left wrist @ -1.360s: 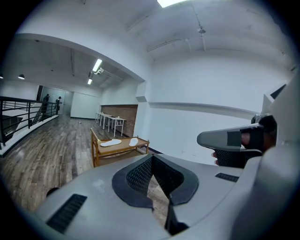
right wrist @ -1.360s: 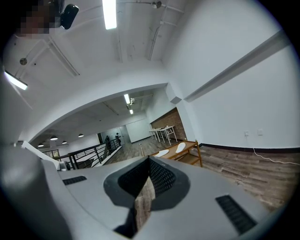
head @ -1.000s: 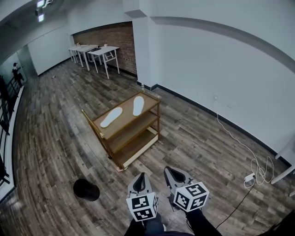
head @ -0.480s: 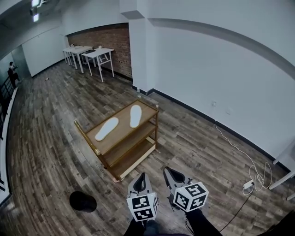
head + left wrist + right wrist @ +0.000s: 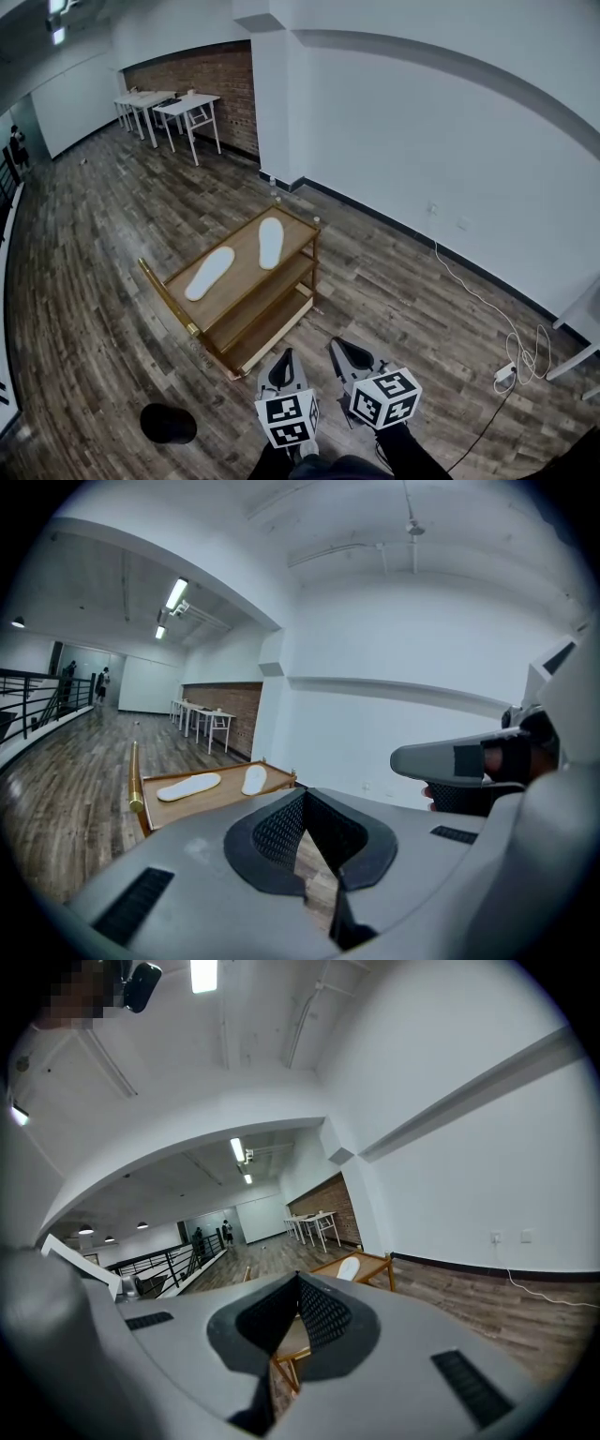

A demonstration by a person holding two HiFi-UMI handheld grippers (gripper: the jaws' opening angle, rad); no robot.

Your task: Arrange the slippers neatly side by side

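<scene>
Two white slippers lie soles-up on the top board of a wooden three-tier rack (image 5: 246, 309), apart and at an angle to each other: the left slipper (image 5: 210, 273) (image 5: 188, 786) and the right slipper (image 5: 271, 243) (image 5: 254, 779). The right gripper view catches only one slipper (image 5: 349, 1267). Both grippers hang in front of the rack, well short of it. My left gripper (image 5: 285, 360) (image 5: 305, 796) is shut with nothing in it. My right gripper (image 5: 345, 349) (image 5: 298, 1282) is shut and empty too, and its body shows at the right of the left gripper view.
A black round object (image 5: 169, 424) lies on the wood floor left of the grippers. A white cable and plug (image 5: 506, 367) trail along the floor at the right wall. White tables (image 5: 169, 105) stand far back by the brick wall. A railing (image 5: 164, 1265) runs at the left.
In the head view the rack has slid left and slightly down and the black object has shifted a little left. Both grippers keep their place and stay shut.
</scene>
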